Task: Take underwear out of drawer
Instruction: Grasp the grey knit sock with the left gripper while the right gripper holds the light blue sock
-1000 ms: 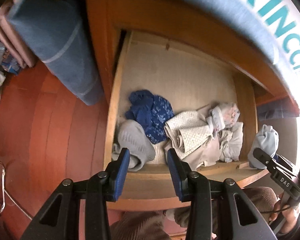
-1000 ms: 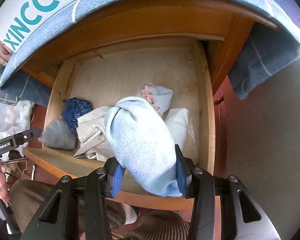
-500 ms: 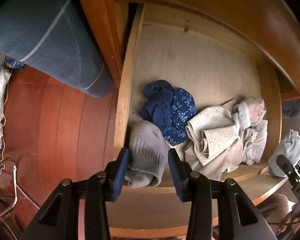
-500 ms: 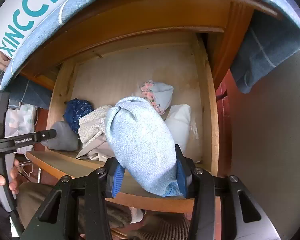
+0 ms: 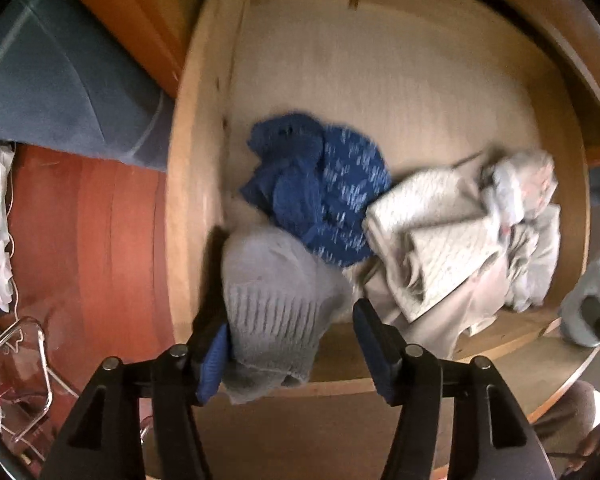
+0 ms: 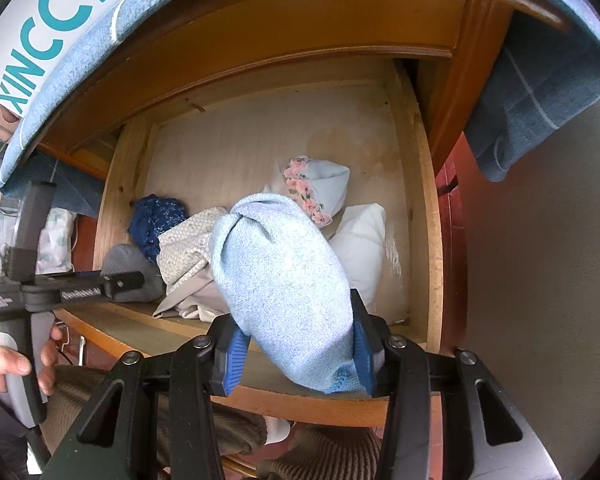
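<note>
Left wrist view: pale wooden open drawer (image 5: 198,168) fills the frame, its bare board floor showing toward 12 o'clock. Contents sit along the front edge.

Item 1: grey ribbed knit bundle (image 5: 274,304), at 6 o'clock of the frame, in the drawer's front left corner and hanging over the front rail. The left gripper (image 5: 290,354) has its jaws set wide around this bundle; the left blue pad touches the fabric, the right pad stands apart from it, so no grip has closed.

Item 2: dark blue patterned garment (image 5: 320,188), crumpled, just behind the grey bundle toward 12 o'clock and touching it.

Item 3: cream honeycomb-print folded garment (image 5: 432,224), at 3 o'clock of the blue one, lying on beige fabric.

Item 4: pale rolled garment with pink floral trim (image 5: 524,176), at the drawer's right side; blurred here.

Outside the drawer, at 9 o'clock: red-brown wooden floor (image 5: 88,240) and a blue-grey striped cloth (image 5: 60,92) hanging above it.

Right wrist view: the right gripper (image 6: 296,354) is clamped on a light blue knit underwear bundle (image 6: 280,276), both blue pads pressed into its lower end. The bundle is held over the drawer's front rail, in front of the remaining pile. A white folded garment (image 6: 360,248) lies at 3 o'clock of it, by the right drawer wall. The person's left hand (image 6: 18,364) shows at 8 o'clock, holding its gripper's handle.
</note>
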### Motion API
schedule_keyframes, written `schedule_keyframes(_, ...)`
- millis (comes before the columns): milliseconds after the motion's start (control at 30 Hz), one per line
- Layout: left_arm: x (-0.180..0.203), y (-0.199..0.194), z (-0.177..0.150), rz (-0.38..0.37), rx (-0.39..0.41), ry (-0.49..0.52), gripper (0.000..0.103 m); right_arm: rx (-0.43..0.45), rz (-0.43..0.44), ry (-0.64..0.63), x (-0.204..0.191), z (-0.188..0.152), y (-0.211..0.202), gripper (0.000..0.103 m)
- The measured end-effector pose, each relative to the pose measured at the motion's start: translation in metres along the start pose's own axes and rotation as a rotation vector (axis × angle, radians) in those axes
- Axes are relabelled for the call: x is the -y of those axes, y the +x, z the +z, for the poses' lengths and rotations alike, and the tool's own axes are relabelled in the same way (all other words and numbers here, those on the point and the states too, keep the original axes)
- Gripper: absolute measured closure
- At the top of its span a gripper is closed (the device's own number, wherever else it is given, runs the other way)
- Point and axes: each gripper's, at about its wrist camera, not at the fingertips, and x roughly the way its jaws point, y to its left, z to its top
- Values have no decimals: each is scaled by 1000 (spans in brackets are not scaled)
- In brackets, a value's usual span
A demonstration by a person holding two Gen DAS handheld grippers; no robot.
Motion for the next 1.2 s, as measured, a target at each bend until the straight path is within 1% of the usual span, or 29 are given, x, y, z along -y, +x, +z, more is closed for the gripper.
schedule_keyframes(33,-1,2,0,-1,-11,-4,45,-2,2,0,0,0,1,61)
schedule_keyframes(67,-1,1,1,-2,-4,-7,54,-3,3,0,0,0,1,61)
schedule_keyframes(100,-2,0,2,-1,-1,-13,61,-3,3,2,1,0,1,61)
schedule_keyframes(133,-4,1,2,-2,-6,-23,64,-3,3,2,1,0,2,61)
schedule_keyframes(267,-3,0,3,-1,6,-5,75,-5,2,-2,0,0,3,61)
schedule_keyframes(367,1,-4,-2,0,26,-4,79,-5,0,-3,0,0,3,61)
schedule_keyframes(567,2,-22,-15,-24,77,14,81,-6,-7,-7,-1,-1,3,61)
schedule_keyframes(867,-4,-65,-35,-73,165,36,81,-10,-26,-20,-4,0,4,61)
schedule_keyframes(1000,-10,-80,-45,-66,202,47,81,-6,-30,-21,-3,-1,3,61)
schedule_keyframes(1133,-14,-93,-51,-84,231,38,81,1,-39,-25,-4,-2,2,61)
schedule_keyframes(1200,-18,-99,-55,-77,256,40,81,0,-46,-27,-5,-2,2,61)
